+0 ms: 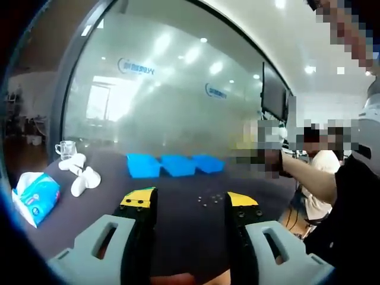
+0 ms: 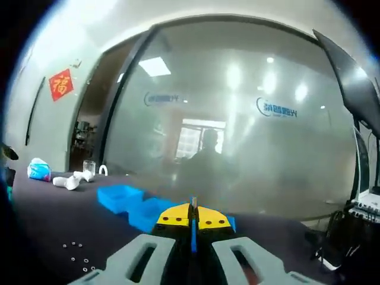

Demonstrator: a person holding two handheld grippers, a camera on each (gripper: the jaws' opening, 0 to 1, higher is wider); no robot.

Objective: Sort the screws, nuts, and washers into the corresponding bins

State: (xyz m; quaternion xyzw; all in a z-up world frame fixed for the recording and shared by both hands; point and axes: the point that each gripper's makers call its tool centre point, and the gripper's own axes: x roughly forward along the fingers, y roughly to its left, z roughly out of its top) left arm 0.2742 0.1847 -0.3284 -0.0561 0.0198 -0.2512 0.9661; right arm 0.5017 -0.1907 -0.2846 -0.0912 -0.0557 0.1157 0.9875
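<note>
Three open bright blue plastic bins (image 1: 176, 164) stand in a row on the dark surface (image 1: 178, 237). One loose scatter of small metal fasteners (image 1: 209, 199) lies there, too small to count piece by piece. One clear drinking glass (image 1: 66, 149), one blue-and-white tissue pack (image 1: 35, 196), and about three white rounded plastic pieces (image 1: 82, 173), which partly overlap.
</note>
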